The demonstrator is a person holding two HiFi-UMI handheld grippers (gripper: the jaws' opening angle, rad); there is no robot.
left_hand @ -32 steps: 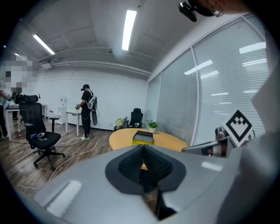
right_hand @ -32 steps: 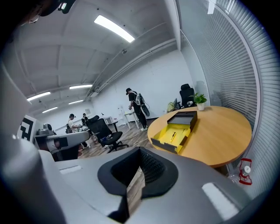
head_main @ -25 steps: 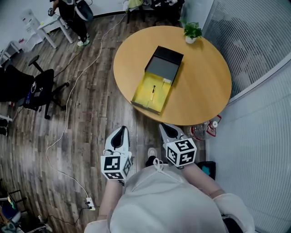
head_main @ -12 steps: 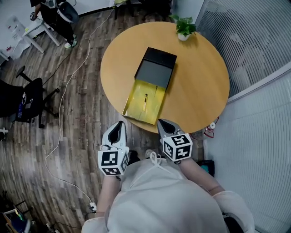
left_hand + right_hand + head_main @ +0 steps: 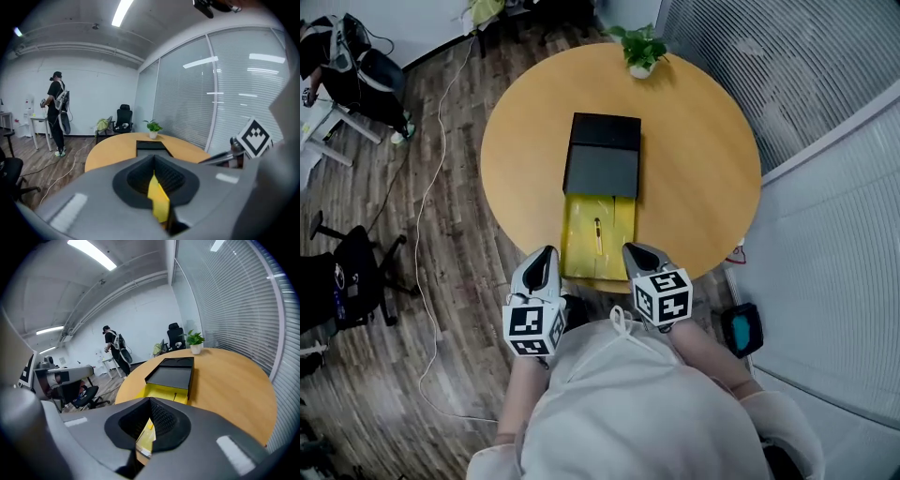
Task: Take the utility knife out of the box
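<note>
A box lies on the round wooden table (image 5: pixel 703 187): a black sleeve (image 5: pixel 602 169) with a yellow drawer tray (image 5: pixel 577 234) pulled out toward me. The utility knife (image 5: pixel 597 234), slim and dark, rests lengthwise in the tray. My left gripper (image 5: pixel 546 253) hangs at the table's near edge, just left of the tray's near end, jaws together and empty. My right gripper (image 5: pixel 631 249) is just right of that end, also shut and empty. In the right gripper view the sleeve (image 5: pixel 171 376) and tray (image 5: pixel 161 391) lie straight ahead of the jaws (image 5: pixel 150 401).
A potted plant (image 5: pixel 639 47) stands at the table's far edge. A blind-covered glass wall runs along the right. On the wood floor are an office chair (image 5: pixel 347 281), a white cable (image 5: pixel 422 225) and a small teal object (image 5: pixel 741 328). A person (image 5: pixel 347 66) stands far left.
Both grippers have come forward to the table's near edge. The box now lies straight ahead, its yellow tray between the two gripper tips. Both jaws stayed shut.
</note>
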